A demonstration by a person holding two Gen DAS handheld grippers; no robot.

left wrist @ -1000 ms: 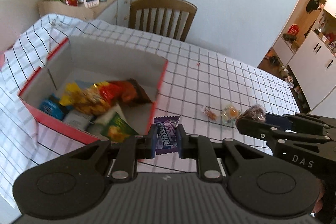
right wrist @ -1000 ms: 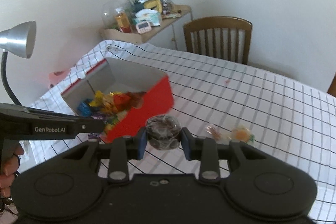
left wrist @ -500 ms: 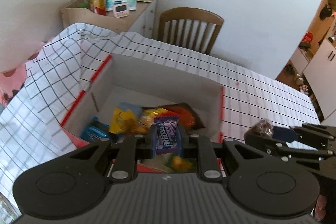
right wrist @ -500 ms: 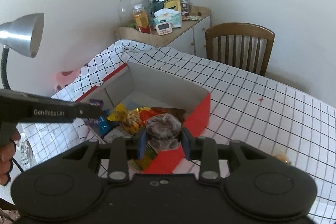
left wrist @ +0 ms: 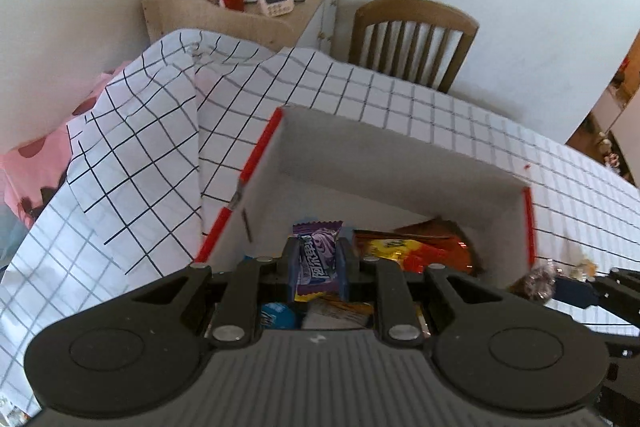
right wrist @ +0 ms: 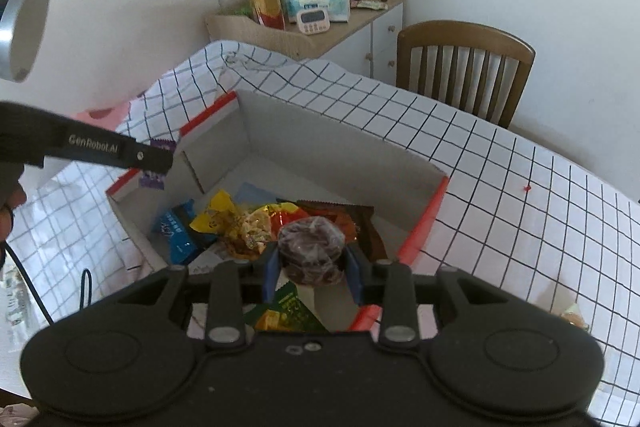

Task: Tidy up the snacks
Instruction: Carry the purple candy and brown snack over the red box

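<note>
In the left wrist view, a purple candy wrapper (left wrist: pixel 318 259) is seen clamped upright between the fingers of the left hand-held gripper (left wrist: pixel 318 269), which is held above the near left part of the red-edged cardboard box (left wrist: pixel 384 163) — a position judged to suit a drop straight into it; beneath the fingers a blue packet (left wrist: pixel 278 315) and orange and yellow wrappers (left wrist: pixel 412 253) are glimpsed on the box floor, while at the right edge the right hand-held gripper (left wrist: pixel 560 285) is shown carrying a dark wrapped sweet (left wrist: pixel 538 281) near the box's right wall. In the right wrist view, that dark wrapped sweet (right wrist: pixel 312 247) is pinched from both sides by the right hand-held gripper (right wrist: pixel 312 267), poised over the box's (right wrist: pixel 340 143) near right corner, apparently for release onto the pile: a blue packet (right wrist: pixel 176 235), yellow and orange wrappers (right wrist: pixel 248 223), a brown packet (right wrist: pixel 360 223) and a green packet (right wrist: pixel 288 311) are heaped inside, the far part left bare; one more wrapped snack (right wrist: pixel 574 319) is left lying on the checked desk (right wrist: pixel 520 195), at the right, outside the box
</note>
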